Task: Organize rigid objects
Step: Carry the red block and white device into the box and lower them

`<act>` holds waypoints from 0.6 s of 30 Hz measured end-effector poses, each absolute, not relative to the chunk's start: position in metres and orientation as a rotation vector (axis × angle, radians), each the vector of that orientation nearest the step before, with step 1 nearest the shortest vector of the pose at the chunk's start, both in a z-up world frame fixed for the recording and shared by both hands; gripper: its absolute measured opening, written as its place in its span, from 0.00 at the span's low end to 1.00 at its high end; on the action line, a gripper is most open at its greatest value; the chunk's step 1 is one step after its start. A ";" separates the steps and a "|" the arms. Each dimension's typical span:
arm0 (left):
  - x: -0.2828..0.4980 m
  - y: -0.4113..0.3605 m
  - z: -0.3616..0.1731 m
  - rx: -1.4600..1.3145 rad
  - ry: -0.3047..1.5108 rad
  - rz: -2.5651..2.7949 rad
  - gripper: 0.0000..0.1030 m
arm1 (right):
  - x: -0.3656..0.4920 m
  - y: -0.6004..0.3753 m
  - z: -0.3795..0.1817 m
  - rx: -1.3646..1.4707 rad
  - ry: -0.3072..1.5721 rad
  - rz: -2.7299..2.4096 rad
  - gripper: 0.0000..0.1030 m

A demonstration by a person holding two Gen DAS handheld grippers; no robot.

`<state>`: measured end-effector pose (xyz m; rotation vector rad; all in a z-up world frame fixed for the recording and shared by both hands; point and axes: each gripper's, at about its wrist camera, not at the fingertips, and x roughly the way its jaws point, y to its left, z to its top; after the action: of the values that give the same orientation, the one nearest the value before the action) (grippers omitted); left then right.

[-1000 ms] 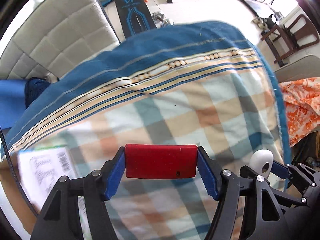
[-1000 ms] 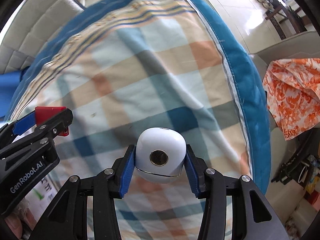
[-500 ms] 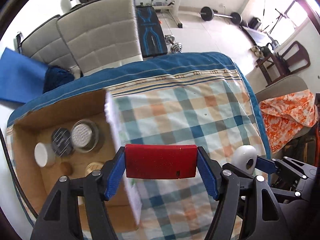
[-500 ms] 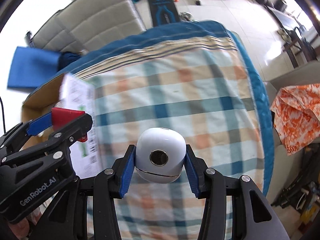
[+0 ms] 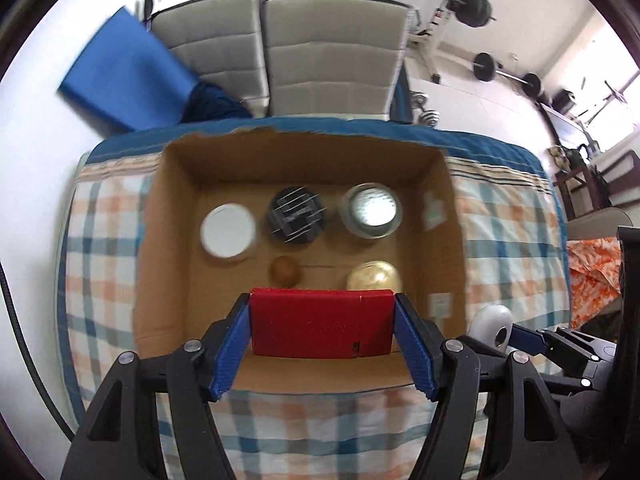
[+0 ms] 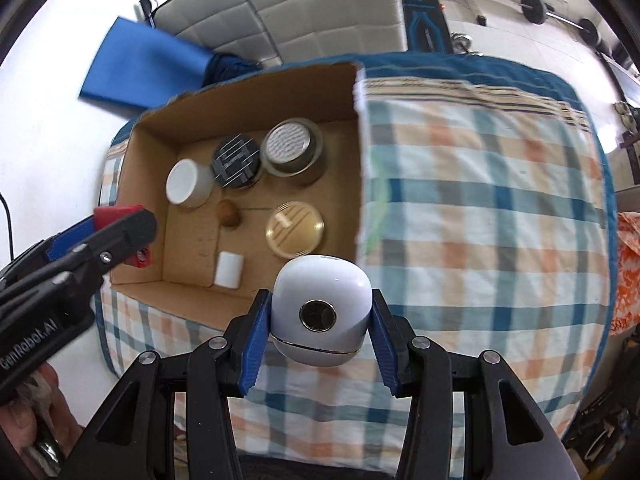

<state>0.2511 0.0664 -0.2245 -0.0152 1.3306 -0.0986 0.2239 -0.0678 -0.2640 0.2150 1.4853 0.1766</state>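
Observation:
My left gripper (image 5: 322,330) is shut on a red rectangular box (image 5: 320,328) and holds it above the near part of an open cardboard box (image 5: 176,248). My right gripper (image 6: 318,324) is shut on a white rounded device (image 6: 320,312) with a dark round lens, held above the checked cloth just right of the cardboard box (image 6: 132,184). The left gripper with the red box (image 6: 120,216) shows at the left of the right wrist view. The white device (image 5: 490,324) shows at the right of the left wrist view.
Inside the box stand a white jar (image 5: 228,230), a black-lidded jar (image 5: 296,216), a metal-lidded jar (image 5: 372,210), a small brown object (image 5: 285,271), a gold lid (image 5: 374,278) and a small white block (image 6: 229,269). Checked cloth (image 6: 480,208) covers the bed; grey cushions (image 5: 328,52) stand behind.
Both grippers have pulled up and swung left, so the open cardboard box now fills the left wrist view. Both still hold their objects.

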 end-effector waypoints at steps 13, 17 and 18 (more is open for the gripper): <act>0.266 0.139 -0.328 -0.057 1.561 -0.069 0.64 | 0.249 -0.002 -0.354 0.173 1.665 0.117 0.48; 0.268 0.141 -0.360 -0.029 1.634 -0.079 0.65 | 0.250 0.007 -0.375 0.160 1.711 0.108 0.48; 0.268 0.143 -0.366 -0.025 1.646 -0.081 0.65 | 0.250 0.009 -0.381 0.159 1.728 0.114 0.48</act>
<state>0.2682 0.1428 -0.3656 -0.0252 1.6462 -0.0811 0.2498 0.0092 -0.3805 0.1592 1.7278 0.1137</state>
